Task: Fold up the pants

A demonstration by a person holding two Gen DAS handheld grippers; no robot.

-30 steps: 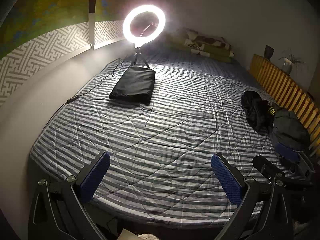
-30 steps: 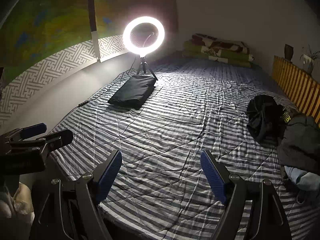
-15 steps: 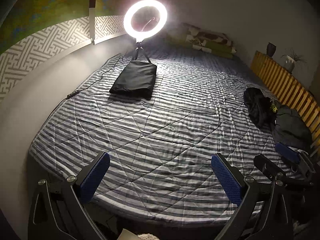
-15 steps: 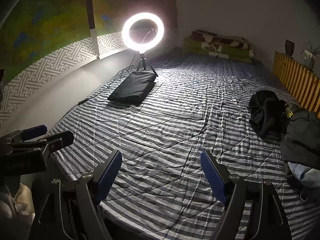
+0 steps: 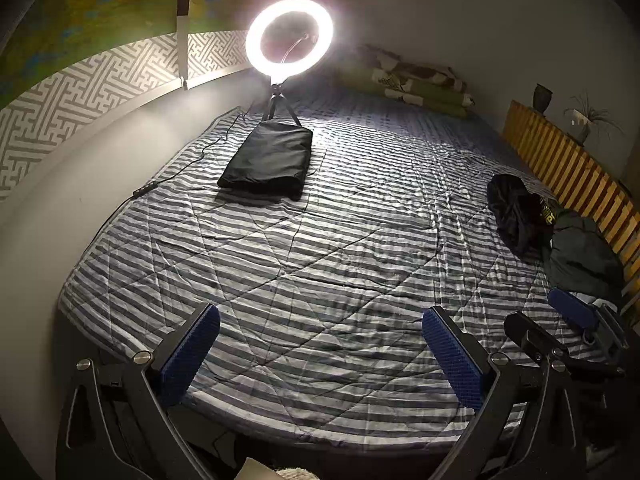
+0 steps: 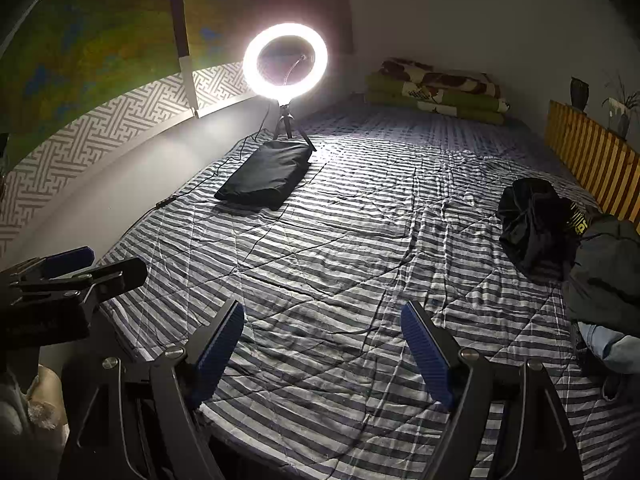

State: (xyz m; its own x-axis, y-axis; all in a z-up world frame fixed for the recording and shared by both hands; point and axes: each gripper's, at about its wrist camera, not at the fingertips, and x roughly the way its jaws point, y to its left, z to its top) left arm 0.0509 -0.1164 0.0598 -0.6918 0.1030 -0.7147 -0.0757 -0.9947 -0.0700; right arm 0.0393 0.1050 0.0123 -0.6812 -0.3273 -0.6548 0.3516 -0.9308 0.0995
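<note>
A folded black garment [image 5: 270, 160] [image 6: 266, 176] lies flat on the striped bed cover, just in front of the ring light. At the bed's right side sits a crumpled black garment [image 5: 516, 212] [image 6: 532, 224], with a dark green one [image 5: 580, 256] [image 6: 608, 272] and a pale blue piece [image 6: 608, 344] beside it. My left gripper [image 5: 320, 344] hovers open over the near edge of the bed, holding nothing. My right gripper [image 6: 322, 344] is open too, level with it on its right and well short of the pile.
A lit ring light [image 5: 289, 38] on a small tripod stands at the back left, and its cable [image 5: 176, 172] runs along the wall side. A wooden slatted rail [image 5: 568, 168] borders the right. Folded blankets [image 5: 408, 80] lie at the head. The striped cover [image 5: 340, 260] is bare in the middle.
Both views dipped slightly, so the ring light sits a little higher in frame than a second ago. Both grippers stayed open and nothing on the bed moved.
</note>
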